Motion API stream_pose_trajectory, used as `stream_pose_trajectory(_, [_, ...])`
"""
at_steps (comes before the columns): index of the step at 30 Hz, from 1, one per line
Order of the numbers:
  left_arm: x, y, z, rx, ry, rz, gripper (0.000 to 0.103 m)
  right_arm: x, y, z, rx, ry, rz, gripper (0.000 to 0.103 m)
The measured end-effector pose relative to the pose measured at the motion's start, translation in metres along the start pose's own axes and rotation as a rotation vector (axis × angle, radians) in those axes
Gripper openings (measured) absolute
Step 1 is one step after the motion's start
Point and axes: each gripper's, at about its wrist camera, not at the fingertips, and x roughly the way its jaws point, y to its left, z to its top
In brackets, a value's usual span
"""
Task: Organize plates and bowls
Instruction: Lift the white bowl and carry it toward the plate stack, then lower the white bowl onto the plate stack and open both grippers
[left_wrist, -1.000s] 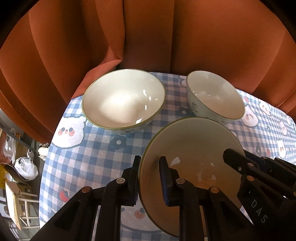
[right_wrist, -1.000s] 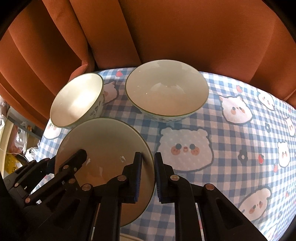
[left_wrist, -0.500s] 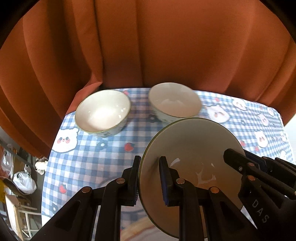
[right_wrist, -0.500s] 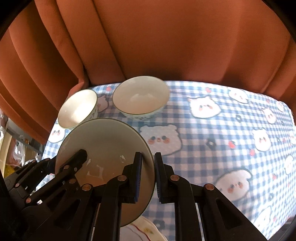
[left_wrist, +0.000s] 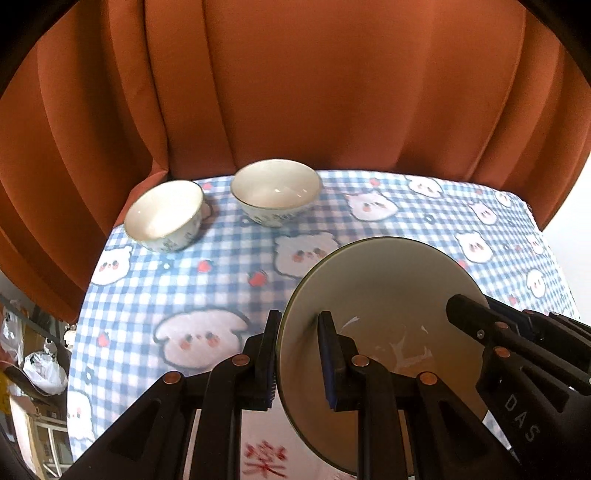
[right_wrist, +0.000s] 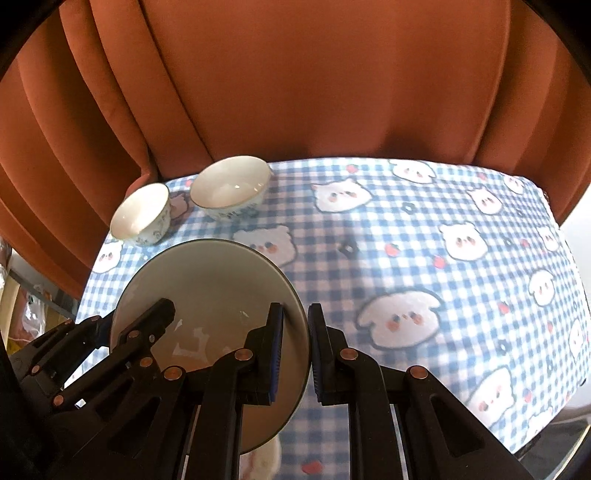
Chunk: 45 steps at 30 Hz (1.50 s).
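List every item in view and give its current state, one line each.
plate: lifted off the table, tilted, gripped at opposite rims by both grippers.
left gripper: shut on the plate's left rim.
right gripper: shut on the plate's right rim.
smaller bowl: upright, empty, on the tablecloth at the far left.
wider bowl: upright, empty, beside the smaller bowl, apart from it.
tablecloth: spread flat over the table.

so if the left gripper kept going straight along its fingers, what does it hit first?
Probably the tablecloth. The left gripper, shut on the plate rim, points down at bare checked cloth. The two bowls sit farther back, likely beyond that line; depth is unclear.
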Motion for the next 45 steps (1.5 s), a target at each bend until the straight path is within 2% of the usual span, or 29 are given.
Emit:
stream_pose_trajectory(10, [0.000,-0.058,-0.045,-0.008,0.067,0.015,0.017,-0.013,-0.056,-0.045,-0.011,0.036,0.013,0.017])
stream_pose_trajectory(20, [0.018,-0.099,-0.073,-0.031,0.131,0.053,0.017,0.000,-0.103,-0.076,-0.053,0.084,0.044,0.017])
stream_pose_trajectory(32, [0.038,-0.112,-0.093,-0.101,0.222,0.108,0.017,0.029,-0.126,-0.092,-0.077,0.193,0.103,0.017])
stream_pose_trajectory(38, [0.038,-0.118,-0.093,-0.093,0.218,0.133,0.018,0.035,-0.126,-0.093,-0.098,0.203,0.119,0.017])
stream_pose_trajectory(45, [0.037,-0.123,-0.094,-0.095,0.217,0.127,0.036,0.037,-0.128,-0.093,-0.114,0.205,0.142,0.020])
